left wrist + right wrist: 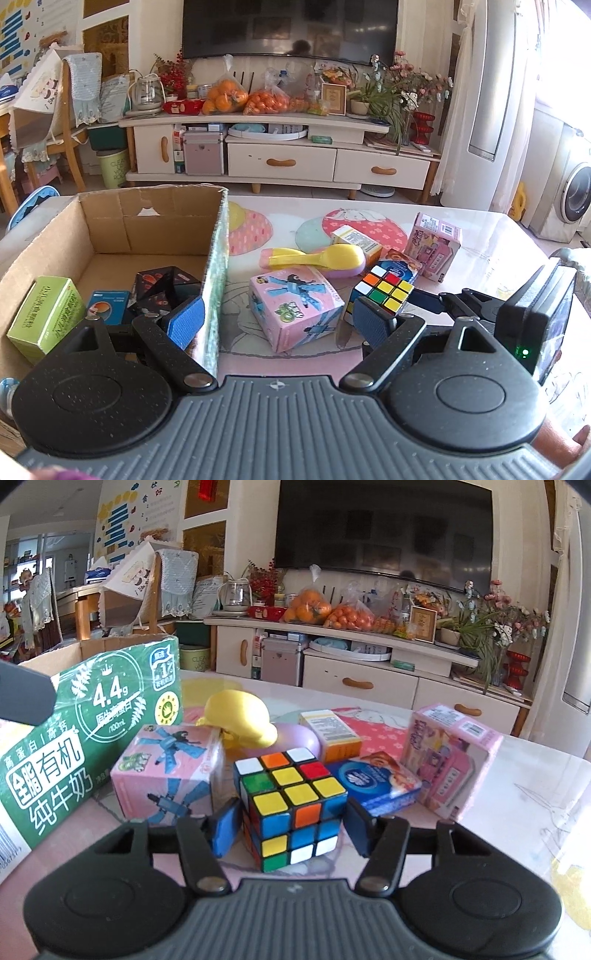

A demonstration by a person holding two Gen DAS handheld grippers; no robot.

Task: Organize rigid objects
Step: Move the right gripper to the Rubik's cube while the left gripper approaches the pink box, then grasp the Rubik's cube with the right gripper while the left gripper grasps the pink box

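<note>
Right gripper [290,825] fingers sat either side of puzzle cube [291,805], not quite squeezing. Left gripper [280,325] fingers wide apart, empty. Green carton [88,734] at left read "4.4g", "有机", "纯牛奶".

Puzzle cube [291,805] right of carton [110,236], on table [480,236].

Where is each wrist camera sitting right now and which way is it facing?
Left wrist: on the left gripper, astride the cardboard box wall, facing the TV cabinet; its fingers show, also the right gripper.
Right wrist: low on the right gripper, facing the Rubik's cube between its pads; only its fingers show.
Shared: the cube, pink toy box, yellow scoop, TV.
</note>
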